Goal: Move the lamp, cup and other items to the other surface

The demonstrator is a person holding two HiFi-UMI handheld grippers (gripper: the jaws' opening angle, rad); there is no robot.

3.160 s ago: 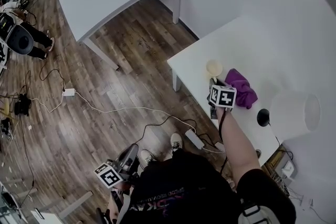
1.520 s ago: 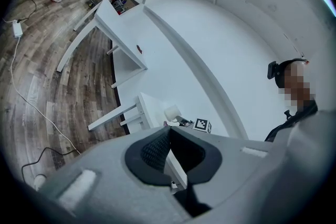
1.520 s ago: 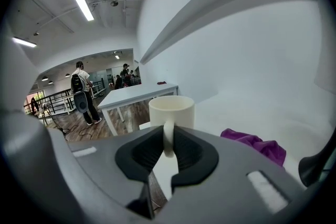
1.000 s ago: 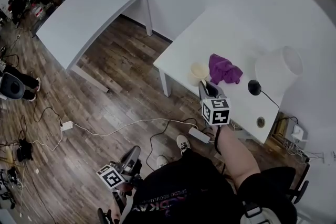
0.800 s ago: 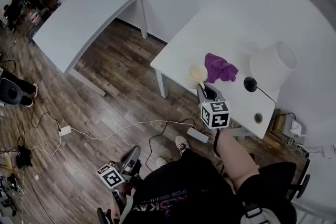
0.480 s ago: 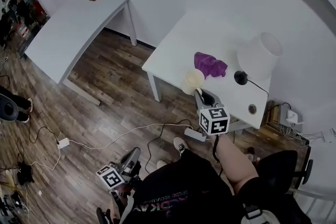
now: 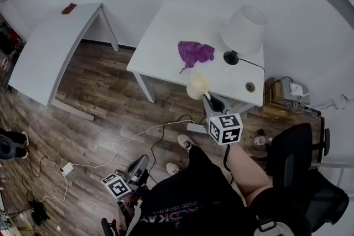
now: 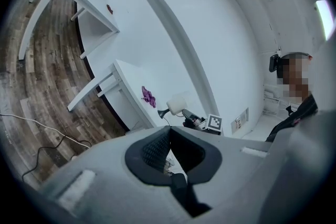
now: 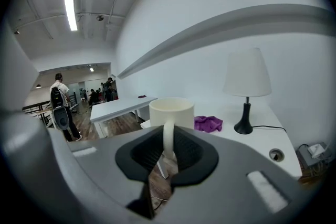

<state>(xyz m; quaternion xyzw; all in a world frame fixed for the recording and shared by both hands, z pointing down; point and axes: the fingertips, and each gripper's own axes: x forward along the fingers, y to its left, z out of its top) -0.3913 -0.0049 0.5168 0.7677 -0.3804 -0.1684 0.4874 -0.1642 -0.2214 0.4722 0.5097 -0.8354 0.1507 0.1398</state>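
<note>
My right gripper (image 7: pixel 209 99) is shut on the handle of a cream cup (image 7: pixel 199 84), which hangs upright just off the near edge of the white table (image 7: pixel 166 36). In the right gripper view the cup (image 9: pixel 171 112) fills the middle, its handle clamped between the jaws of the right gripper (image 9: pixel 168 140), with wooden floor below. A white-shaded lamp (image 7: pixel 245 27) on a black foot and a purple cloth (image 7: pixel 194 51) stay on that table. A second white table (image 7: pixel 47 47) stands to the left. My left gripper (image 7: pixel 134 167) hangs low by my legs, shut and holding nothing.
A small red thing (image 7: pixel 69 8) lies at the far end of the second table. Cables and a power strip (image 7: pixel 196 128) run over the wooden floor. A black chair (image 7: pixel 290 152) stands at my right. People (image 9: pixel 59 107) stand far off beyond the second table (image 9: pixel 121 106).
My right gripper took hold of the cup and drew it off the table's near edge. The head view has swung, so both tables now sit higher in the picture. The left gripper stays low.
</note>
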